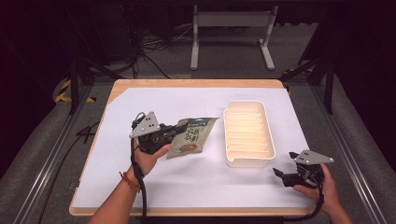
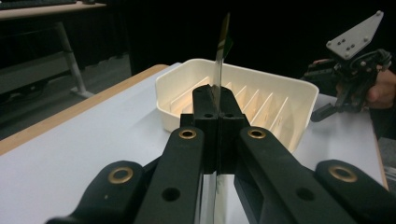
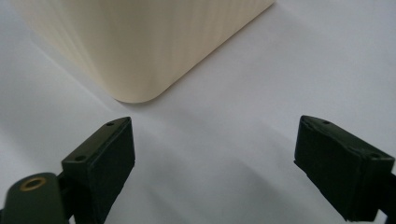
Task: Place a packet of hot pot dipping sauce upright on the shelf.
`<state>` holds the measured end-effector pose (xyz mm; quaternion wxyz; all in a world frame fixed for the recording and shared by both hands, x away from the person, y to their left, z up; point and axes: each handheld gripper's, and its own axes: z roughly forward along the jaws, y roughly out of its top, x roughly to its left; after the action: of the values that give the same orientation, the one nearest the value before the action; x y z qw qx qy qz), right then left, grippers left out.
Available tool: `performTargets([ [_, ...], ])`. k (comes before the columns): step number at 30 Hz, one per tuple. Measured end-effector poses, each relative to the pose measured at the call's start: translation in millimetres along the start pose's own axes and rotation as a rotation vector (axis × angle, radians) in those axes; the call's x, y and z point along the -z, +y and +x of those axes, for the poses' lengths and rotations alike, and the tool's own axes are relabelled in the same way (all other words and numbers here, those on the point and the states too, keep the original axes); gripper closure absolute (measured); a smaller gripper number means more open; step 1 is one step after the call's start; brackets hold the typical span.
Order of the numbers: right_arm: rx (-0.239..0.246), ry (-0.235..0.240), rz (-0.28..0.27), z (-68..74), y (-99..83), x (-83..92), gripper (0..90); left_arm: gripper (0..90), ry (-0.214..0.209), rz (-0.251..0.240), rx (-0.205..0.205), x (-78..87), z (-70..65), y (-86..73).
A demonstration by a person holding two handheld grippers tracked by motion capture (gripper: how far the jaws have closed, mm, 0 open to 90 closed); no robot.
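Table (image 1: 196, 86): wooden top, almost wholly covered by a white sheet (image 1: 187, 186); dark floor, cables and a grey metal frame (image 1: 231, 21) beyond the far edge.

Tray (image 1: 246, 133): cream plastic, rectangular, rounded corners, long axis running away from the person, right of the table's centre. Raised ribs cross its inside, dividing it into narrow slots. Nothing lies in the slots visible in the high view and the left gripper view.

Pouch (image 1: 192, 135): flat green and beige snack packet with a round printed emblem, just left of the tray and apart from it. Its shadow on the sheet suggests it is held off the surface rather than lying flat. In the left gripper view it (image 2: 223, 44) shows edge-on, a thin vertical strip rising above the jaw tips, with the tray (image 2: 177, 93) directly behind.

Left gripper (image 1: 180, 130): jaws pressed together on the pouch's left edge, the pads meeting with the foil between them; left hand (image 1: 149, 161) under the body, a red band on the wrist.

Right gripper (image 1: 280, 175): near the table's front right corner, just off the tray's near right corner, jaws spread wide with bare white sheet between them. In its own view the tray corner (image 3: 140, 56) sits ahead of the gripper (image 3: 215, 144), not touched.

Nothing stands between pouch and tray.
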<state>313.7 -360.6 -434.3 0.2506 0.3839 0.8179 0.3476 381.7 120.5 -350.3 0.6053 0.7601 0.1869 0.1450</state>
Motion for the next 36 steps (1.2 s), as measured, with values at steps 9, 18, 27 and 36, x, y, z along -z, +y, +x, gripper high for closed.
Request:
performTargets([
  [9, 0.0, 0.001, -0.005, -0.8, -0.1, 1.0, 12.9, 89.8, -0.032, -0.026, -0.021, -17.7, -4.4, 16.6],
  [18, -0.004, 0.001, -0.002, -0.8, -0.6, 0.2, 12.9, 89.8, -0.061, -0.065, -0.027, -33.2, -5.8, 36.1],
  [27, -0.006, 0.002, -0.002, -1.2, -1.1, 0.1, 12.9, 89.8, -0.112, -0.108, -0.043, -55.4, -17.1, 53.4],
  [36, -0.002, 0.001, 0.006, -1.1, -1.5, -0.2, 12.9, 89.8, -0.173, -0.129, -0.027, -89.5, -28.8, 54.9],
])
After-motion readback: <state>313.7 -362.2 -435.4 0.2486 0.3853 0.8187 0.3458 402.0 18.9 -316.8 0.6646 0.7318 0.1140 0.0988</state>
